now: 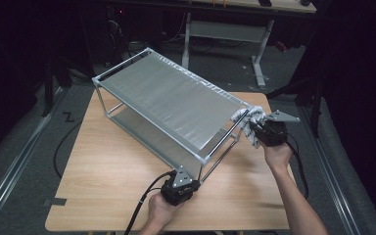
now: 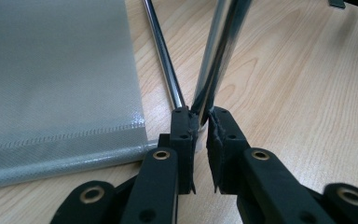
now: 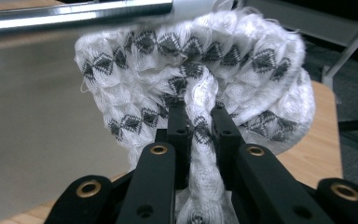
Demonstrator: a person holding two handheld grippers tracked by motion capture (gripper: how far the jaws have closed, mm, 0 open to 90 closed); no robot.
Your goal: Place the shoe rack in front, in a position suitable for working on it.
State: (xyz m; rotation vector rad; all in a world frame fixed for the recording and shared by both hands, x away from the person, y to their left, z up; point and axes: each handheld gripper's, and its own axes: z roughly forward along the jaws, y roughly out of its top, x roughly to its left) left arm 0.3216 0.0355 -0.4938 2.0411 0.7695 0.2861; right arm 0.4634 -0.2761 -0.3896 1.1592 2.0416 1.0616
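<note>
A two-shelf rack (image 1: 166, 98) with grey fabric shelves and chrome tubes stands slantwise on the wooden table (image 1: 107, 171). My left gripper (image 1: 193, 182) is at the rack's near corner; in the left gripper view it (image 2: 200, 116) is shut on the foot of the chrome upright post (image 2: 219, 56), beside the lower shelf fabric (image 2: 51, 84). My right gripper (image 1: 254, 129) is at the rack's right corner, shut on a white cloth (image 1: 247, 120) with a black diamond pattern. In the right gripper view the bunched cloth (image 3: 191, 60) presses against the top chrome rail (image 3: 74, 14), pinched between the jaws of the gripper (image 3: 200, 126).
A desk with white legs (image 1: 225, 29) stands behind the table on the dark floor. A cable (image 1: 61, 142) loops on the floor at the left. A strip of grey tape (image 1: 56, 201) marks the table's front left edge. Bare tabletop lies left of the rack.
</note>
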